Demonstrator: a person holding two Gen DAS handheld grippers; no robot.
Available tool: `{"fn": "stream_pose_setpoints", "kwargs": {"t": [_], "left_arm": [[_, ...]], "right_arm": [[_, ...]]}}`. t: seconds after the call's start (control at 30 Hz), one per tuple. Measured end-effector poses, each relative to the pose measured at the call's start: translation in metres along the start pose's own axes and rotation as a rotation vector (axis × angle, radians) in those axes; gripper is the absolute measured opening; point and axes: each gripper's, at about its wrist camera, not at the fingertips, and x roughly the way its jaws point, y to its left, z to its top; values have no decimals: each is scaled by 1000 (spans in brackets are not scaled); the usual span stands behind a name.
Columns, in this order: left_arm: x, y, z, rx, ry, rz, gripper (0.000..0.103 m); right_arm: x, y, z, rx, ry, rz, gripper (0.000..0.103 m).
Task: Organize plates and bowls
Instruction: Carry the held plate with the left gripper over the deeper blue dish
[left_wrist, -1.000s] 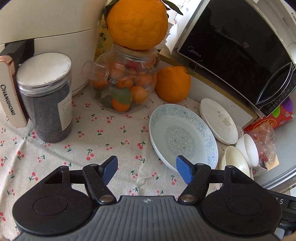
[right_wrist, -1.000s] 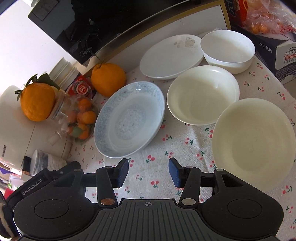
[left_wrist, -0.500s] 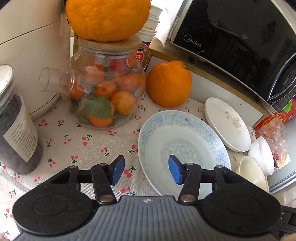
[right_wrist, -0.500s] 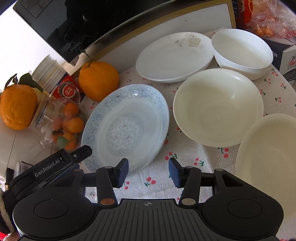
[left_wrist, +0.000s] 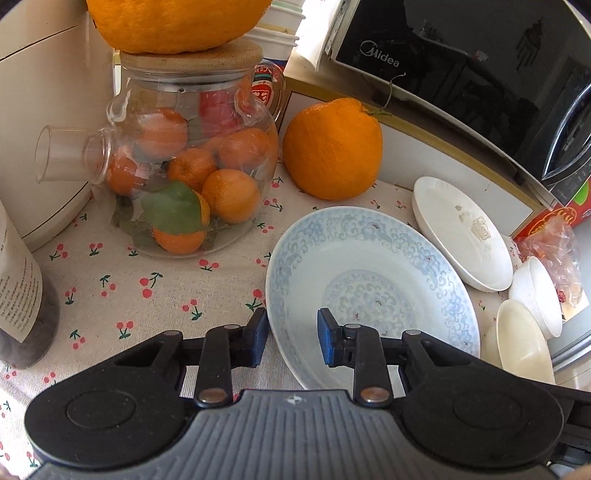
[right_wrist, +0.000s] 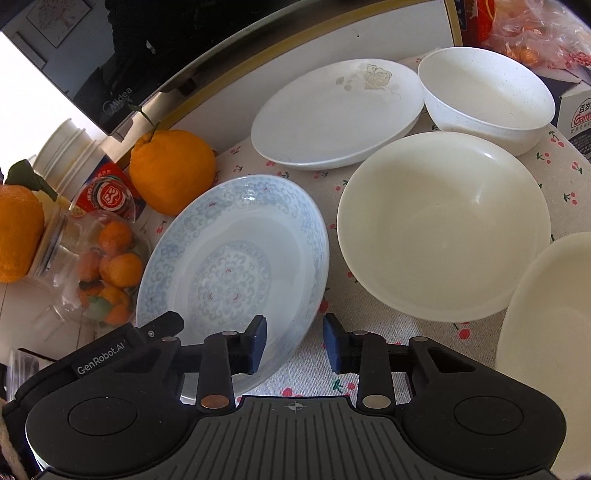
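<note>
My left hand-held gripper (left_wrist: 291, 334) is spread, straddling the near-left rim of the blue-patterned plate (left_wrist: 369, 295); my right hand-held gripper (right_wrist: 294, 345) is spread astride its right rim. Bare cloth between plate and cream bowl (right_wrist: 443, 229). Only the right view shows the bowl's inside; only the left shows the glass teapot (left_wrist: 192, 166) clearly.

Pale-blue scrollwork plate (right_wrist: 236, 258), white rose-printed plate (right_wrist: 332, 118), cream bowl (right_wrist: 443, 229), cherry-print tablecloth (left_wrist: 147, 288), bright orange (left_wrist: 332, 147).
</note>
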Motion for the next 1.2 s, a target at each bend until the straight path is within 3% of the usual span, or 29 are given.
{"fn": "stream_pose_setpoints", "kwargs": {"t": [0.3,0.5,1.2], "left_arm": [[6,-2,3,15,-5,14,24],[8,0,3,26,-10,31,15],[-24,-6,1,67,-38,67,10]], "right_arm": [[3,4,2,-21,-21,-17,23],[2,2,1,-26,-26,-26,16],[-20,9,-8,-83,-38,-32,16]]}}
